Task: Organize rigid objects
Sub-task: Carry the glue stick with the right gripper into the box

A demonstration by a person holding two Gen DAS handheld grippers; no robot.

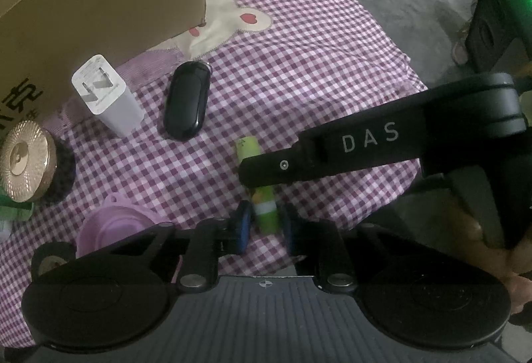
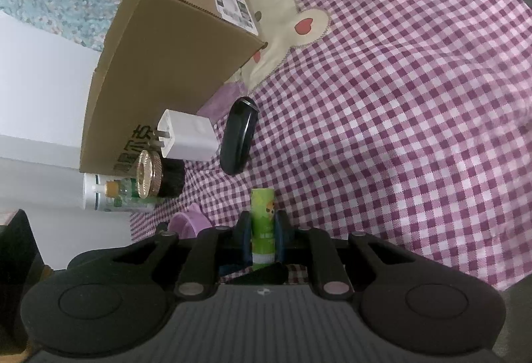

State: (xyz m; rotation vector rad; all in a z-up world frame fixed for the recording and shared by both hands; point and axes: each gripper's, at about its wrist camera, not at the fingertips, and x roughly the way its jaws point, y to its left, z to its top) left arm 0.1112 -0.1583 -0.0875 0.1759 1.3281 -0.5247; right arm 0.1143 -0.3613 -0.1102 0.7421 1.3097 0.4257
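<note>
A green tube (image 1: 262,196) lies on the purple checked cloth. My left gripper (image 1: 264,226) has its blue pads on either side of the tube's near end, with small gaps. My right gripper (image 2: 262,236) is shut on the green tube (image 2: 262,223); in the left wrist view its black finger (image 1: 332,153) crosses over the tube. A black oval case (image 1: 187,100), a white charger (image 1: 106,93), a gold-lidded jar (image 1: 23,160) and a lilac piece (image 1: 109,230) lie nearby.
An open cardboard box (image 1: 109,4) stands at the back left, also in the right wrist view (image 2: 179,40). A white bottle (image 2: 99,193) lies by the box. The cloth's edge (image 1: 409,70) drops to a grey floor on the right.
</note>
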